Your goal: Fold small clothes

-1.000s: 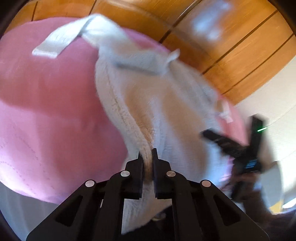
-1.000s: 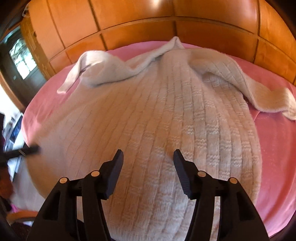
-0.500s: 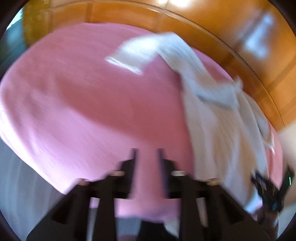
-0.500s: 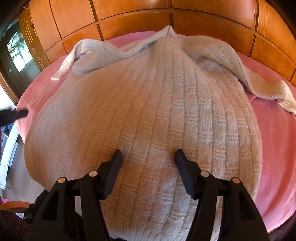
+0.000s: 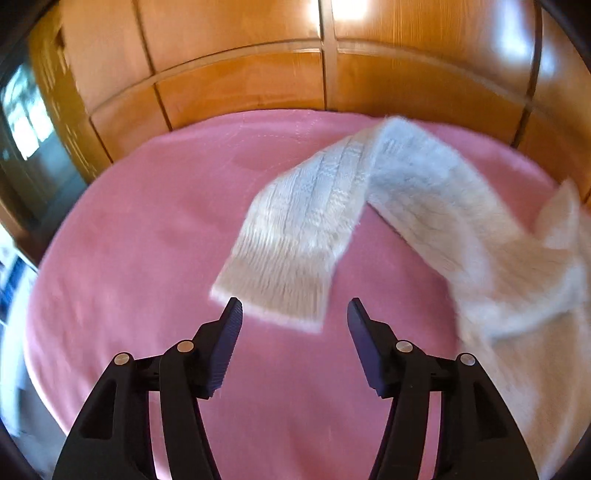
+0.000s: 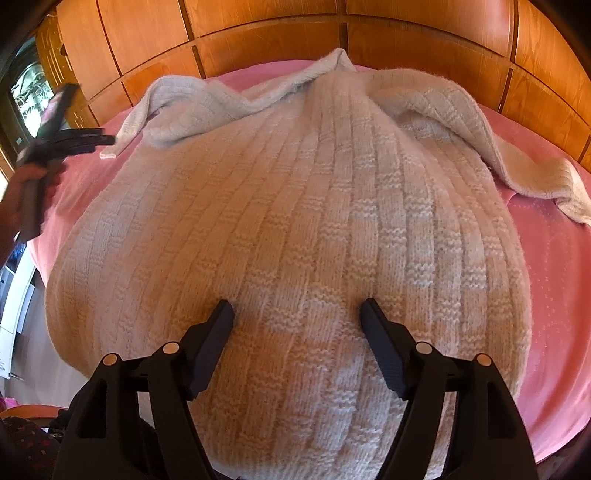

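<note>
A cream knit sweater [image 6: 295, 221] lies spread flat on a pink bedspread [image 6: 554, 277], hem nearest, both sleeves out at the far end. My right gripper [image 6: 297, 314] is open and empty, hovering over the sweater's lower body. In the left wrist view, the sweater's left sleeve [image 5: 295, 236] lies bent on the bedspread [image 5: 147, 258], its cuff just ahead of my left gripper [image 5: 293, 314], which is open and empty. The left gripper also shows in the right wrist view [image 6: 66, 140] at the far left, held in a hand.
Wooden wall panels [image 6: 295, 33] run behind the bed. A window or doorway [image 5: 26, 122] is at the left. The bed's near-left edge drops to a pale floor [image 6: 14, 314].
My left gripper let go of the sweater's edge, opened, and swung left to the sleeve's cuff. The sweater now lies flat. My right gripper stayed open and moved slightly nearer the sweater.
</note>
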`<state>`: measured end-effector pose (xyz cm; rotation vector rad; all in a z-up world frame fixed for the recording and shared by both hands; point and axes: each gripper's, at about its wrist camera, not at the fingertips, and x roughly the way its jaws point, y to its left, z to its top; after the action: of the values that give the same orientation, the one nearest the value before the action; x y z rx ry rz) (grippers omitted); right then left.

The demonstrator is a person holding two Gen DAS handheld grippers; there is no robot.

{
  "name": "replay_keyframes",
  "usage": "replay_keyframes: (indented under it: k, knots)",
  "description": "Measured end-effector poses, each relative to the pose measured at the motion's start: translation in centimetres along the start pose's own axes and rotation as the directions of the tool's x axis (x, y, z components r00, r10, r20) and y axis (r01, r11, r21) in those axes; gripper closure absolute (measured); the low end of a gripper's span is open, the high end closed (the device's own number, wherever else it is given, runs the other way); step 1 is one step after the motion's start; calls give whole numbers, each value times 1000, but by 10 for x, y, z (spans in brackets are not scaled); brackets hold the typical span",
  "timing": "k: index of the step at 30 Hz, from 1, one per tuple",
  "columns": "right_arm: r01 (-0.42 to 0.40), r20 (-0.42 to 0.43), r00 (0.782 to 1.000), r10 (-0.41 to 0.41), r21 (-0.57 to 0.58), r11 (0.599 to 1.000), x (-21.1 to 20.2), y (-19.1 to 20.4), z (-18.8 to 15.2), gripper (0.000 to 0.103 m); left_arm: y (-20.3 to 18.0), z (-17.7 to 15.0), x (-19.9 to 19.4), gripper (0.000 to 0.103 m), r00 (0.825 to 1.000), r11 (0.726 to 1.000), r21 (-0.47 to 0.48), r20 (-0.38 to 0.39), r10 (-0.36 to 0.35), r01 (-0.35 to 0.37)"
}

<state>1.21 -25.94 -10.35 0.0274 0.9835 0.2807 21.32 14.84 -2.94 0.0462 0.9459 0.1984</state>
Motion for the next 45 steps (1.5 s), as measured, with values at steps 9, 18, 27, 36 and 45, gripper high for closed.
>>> replay_keyframes:
  k: [9, 18, 27, 36, 45]
  knots:
    - [-11, -35, 999, 11, 9, 1000, 4, 0, 8, 24, 60, 38, 23, 92, 999, 989, -145, -13, 36, -37]
    - [-4, -52, 999, 5, 3, 1000, 10, 1, 15, 23, 261, 44, -2, 92, 979, 858, -472, -100, 176, -203]
    - [-1, -55, 998, 1, 11, 1000, 18, 3, 25, 21, 284, 10, 60, 71, 937, 805, -509, -315, 153, -303]
    - [97, 71, 992, -108, 148, 984, -34, -73, 34, 37, 212, -1, -10, 31, 986, 859, -484, -85, 142, -166]
    - [507, 31, 843, -537, 285, 813, -45, -242, 32, 54, 47, -36, -54, 31, 987, 959, -231, 21, -160, 161]
